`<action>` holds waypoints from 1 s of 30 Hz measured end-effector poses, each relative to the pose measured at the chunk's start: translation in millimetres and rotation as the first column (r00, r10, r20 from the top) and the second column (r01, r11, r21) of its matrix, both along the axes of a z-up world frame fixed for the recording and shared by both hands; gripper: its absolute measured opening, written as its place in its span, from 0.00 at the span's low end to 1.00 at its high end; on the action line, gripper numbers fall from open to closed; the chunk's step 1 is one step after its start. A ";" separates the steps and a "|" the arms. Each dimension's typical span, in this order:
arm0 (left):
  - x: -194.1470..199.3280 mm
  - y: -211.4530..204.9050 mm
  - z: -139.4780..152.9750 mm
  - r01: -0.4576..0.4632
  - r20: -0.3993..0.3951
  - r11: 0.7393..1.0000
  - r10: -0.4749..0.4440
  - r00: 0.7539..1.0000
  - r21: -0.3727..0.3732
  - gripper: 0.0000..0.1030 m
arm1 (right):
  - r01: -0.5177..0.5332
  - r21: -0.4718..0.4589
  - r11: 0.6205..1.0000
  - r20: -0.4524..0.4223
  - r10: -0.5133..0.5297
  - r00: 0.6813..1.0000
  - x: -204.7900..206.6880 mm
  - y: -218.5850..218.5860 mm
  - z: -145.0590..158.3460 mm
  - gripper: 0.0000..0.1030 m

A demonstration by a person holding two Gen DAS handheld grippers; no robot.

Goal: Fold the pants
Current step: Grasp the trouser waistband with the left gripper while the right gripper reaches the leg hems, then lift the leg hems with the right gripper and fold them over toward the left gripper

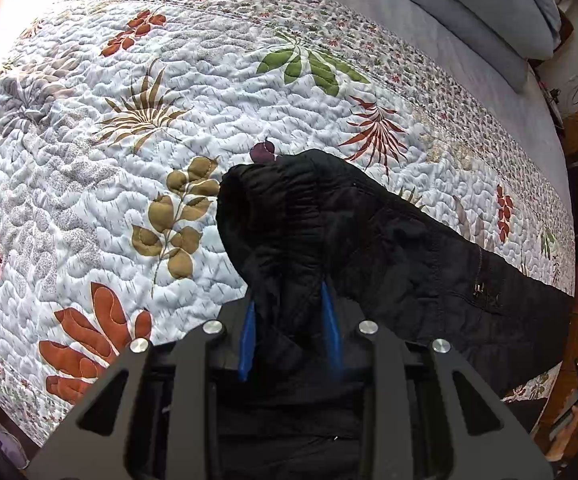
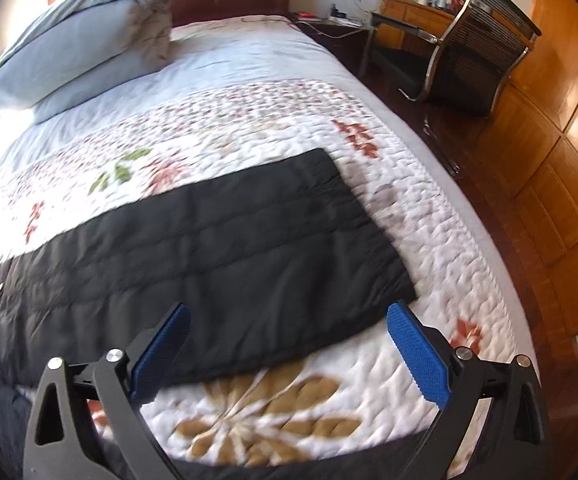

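Note:
Black quilted pants [image 1: 389, 240] lie on a floral quilt [image 1: 129, 120]. In the left wrist view my left gripper [image 1: 289, 300] is shut on a bunched part of the pants near the waistband and holds it raised above the bed; the legs trail away to the right. In the right wrist view the pants [image 2: 217, 240] lie flat across the quilt [image 2: 429, 220], leg ends toward the right. My right gripper [image 2: 289, 344] is open and empty, hovering over the near edge of the pant legs, with its blue pads [image 2: 417, 352] wide apart.
Blue-grey pillows [image 2: 77, 36] are stacked at the head of the bed. A metal-frame chair [image 2: 469, 40] and a wooden desk [image 2: 413, 16] stand beyond the bed's right edge. Wood floor [image 2: 549, 160] runs along the right side.

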State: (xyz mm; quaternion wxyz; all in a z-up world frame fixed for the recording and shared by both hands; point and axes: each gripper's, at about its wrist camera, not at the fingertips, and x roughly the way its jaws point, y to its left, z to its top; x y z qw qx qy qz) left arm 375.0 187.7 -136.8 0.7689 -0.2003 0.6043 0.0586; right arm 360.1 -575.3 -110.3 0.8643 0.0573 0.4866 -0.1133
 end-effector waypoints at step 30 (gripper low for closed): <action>-13.7 -10.0 -9.0 -0.003 0.029 1.000 0.003 1.000 0.006 0.26 | -0.261 -0.083 0.962 0.001 0.262 0.965 81.0 -6.2 4.8 0.10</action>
